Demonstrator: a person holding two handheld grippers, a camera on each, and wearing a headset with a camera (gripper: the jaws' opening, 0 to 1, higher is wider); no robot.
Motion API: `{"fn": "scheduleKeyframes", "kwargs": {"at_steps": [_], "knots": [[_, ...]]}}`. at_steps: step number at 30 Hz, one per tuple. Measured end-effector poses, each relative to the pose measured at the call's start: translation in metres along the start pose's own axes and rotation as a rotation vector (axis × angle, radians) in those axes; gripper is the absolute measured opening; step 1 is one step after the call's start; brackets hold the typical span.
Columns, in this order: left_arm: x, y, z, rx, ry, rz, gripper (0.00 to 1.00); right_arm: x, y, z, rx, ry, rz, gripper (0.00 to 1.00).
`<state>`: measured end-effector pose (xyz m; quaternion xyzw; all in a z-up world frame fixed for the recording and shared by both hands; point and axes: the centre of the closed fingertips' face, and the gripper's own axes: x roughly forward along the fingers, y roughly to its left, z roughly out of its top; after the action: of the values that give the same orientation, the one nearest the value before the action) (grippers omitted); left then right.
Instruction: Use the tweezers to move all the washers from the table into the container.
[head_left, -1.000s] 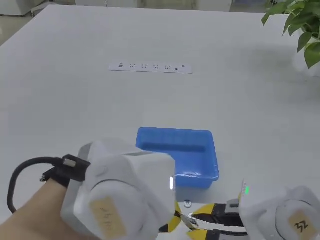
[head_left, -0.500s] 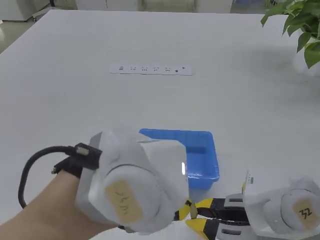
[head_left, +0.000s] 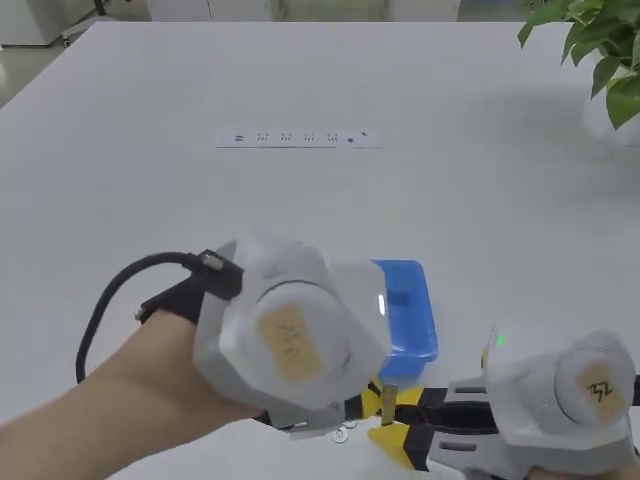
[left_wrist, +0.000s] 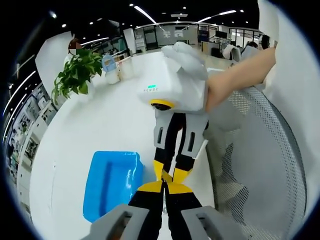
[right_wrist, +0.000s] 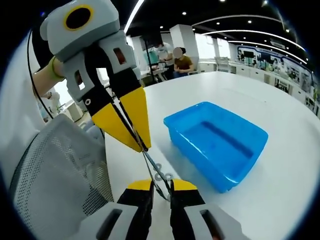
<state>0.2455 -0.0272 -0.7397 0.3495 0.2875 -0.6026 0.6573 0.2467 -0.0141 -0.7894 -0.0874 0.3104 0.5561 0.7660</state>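
Nearest us, just off the near wall of the container (right_wrist: 220, 142), the washers (right_wrist: 162, 175) lie flat on the table (head_left: 300, 220). We judge them light, hard, thin and slick. They sit flush with the tabletop, so a pinch across the rim or through the hole should serve better than one on the flat face.

The tweezers (right_wrist: 152, 167) are thin, springy metal and pass close over the washers; too hard a squeeze could flick one away. The right gripper (right_wrist: 161, 190) pinches the tweezers at one end, and the left gripper (right_wrist: 140, 142) has its yellow jaws pressed together on the other. Both grippers crowd that spot and may hide the washers.

The container is open-topped, with low walls to clear. Well beyond it lies a power strip (head_left: 298, 138), and far off to its right stands a plant (head_left: 590, 45); both are out of the way.
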Motion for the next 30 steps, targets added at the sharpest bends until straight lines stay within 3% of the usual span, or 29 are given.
{"fn": "scheduleKeyframes", "kwargs": {"at_steps": [5, 14, 17, 20, 24, 27, 30], "knots": [[0.0, -0.003, 0.003, 0.001, -0.011, -0.012, 0.0, 0.0, 0.003, 0.004, -0.047, -0.018, 0.003, 0.07], [-0.005, -0.001, 0.003, -0.02, -0.021, -0.007, 0.03, -0.004, -0.005, 0.001, -0.02, -0.014, -0.026, 0.05], [-0.008, -0.001, 0.004, -0.067, -0.059, 0.012, 0.12, -0.005, -0.004, 0.0, -0.034, -0.01, -0.026, 0.04], [-0.014, 0.001, 0.011, -0.108, -0.121, 0.037, 0.13, -0.003, 0.0, 0.0, -0.082, 0.004, -0.027, 0.05], [-0.022, 0.006, 0.025, -0.1, -0.194, 0.065, 0.11, -0.002, 0.001, 0.0, -0.109, 0.014, -0.032, 0.05], [-0.023, 0.005, 0.031, -0.086, -0.214, 0.042, 0.07, -0.001, 0.0, 0.0, -0.122, 0.019, -0.034, 0.05], [-0.019, 0.001, 0.032, -0.072, -0.202, 0.011, 0.07, -0.001, 0.001, 0.0, -0.139, 0.026, -0.037, 0.05]]}}
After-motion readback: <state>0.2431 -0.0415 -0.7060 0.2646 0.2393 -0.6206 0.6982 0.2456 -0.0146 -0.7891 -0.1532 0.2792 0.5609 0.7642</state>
